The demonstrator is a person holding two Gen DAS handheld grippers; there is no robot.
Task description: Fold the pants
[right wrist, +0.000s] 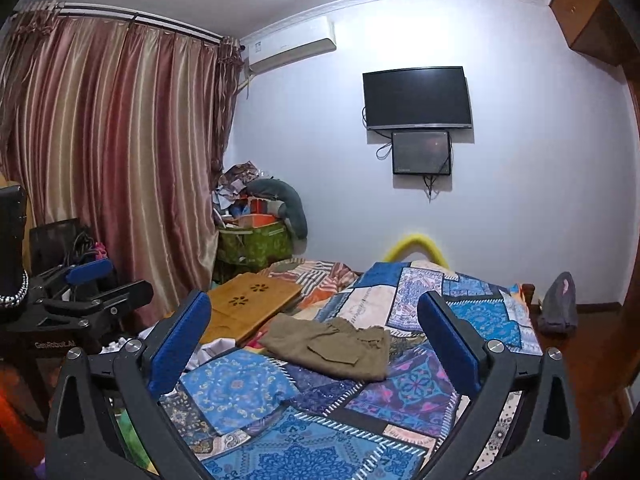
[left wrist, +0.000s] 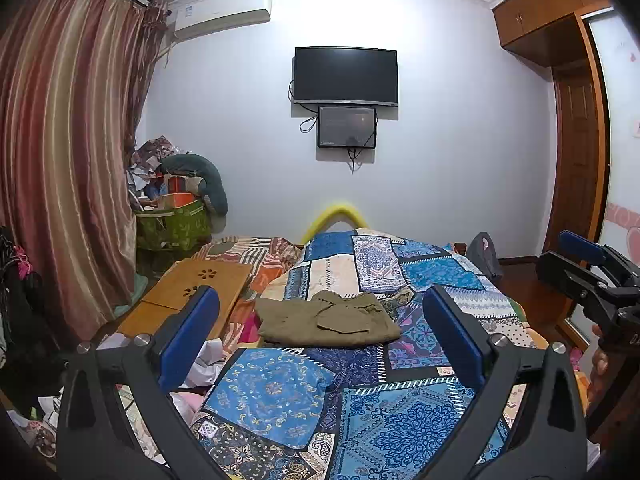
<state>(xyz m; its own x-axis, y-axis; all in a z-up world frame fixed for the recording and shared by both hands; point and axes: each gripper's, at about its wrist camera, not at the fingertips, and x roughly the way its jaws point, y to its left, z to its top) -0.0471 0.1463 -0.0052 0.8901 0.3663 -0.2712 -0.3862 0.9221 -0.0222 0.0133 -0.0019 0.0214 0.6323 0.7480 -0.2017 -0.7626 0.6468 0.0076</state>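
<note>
Olive-green pants lie folded into a compact rectangle on the blue patchwork bedspread, a cargo pocket facing up. They also show in the right wrist view. My left gripper is open and empty, held above the bed on the near side of the pants. My right gripper is open and empty too, also short of the pants. The right gripper shows at the right edge of the left wrist view; the left gripper shows at the left edge of the right wrist view.
A wooden lap desk lies on the bed left of the pants. Loose clothes and paper lie beside it. A green basket of clutter stands by the curtain. A TV hangs on the far wall. A wardrobe is at right.
</note>
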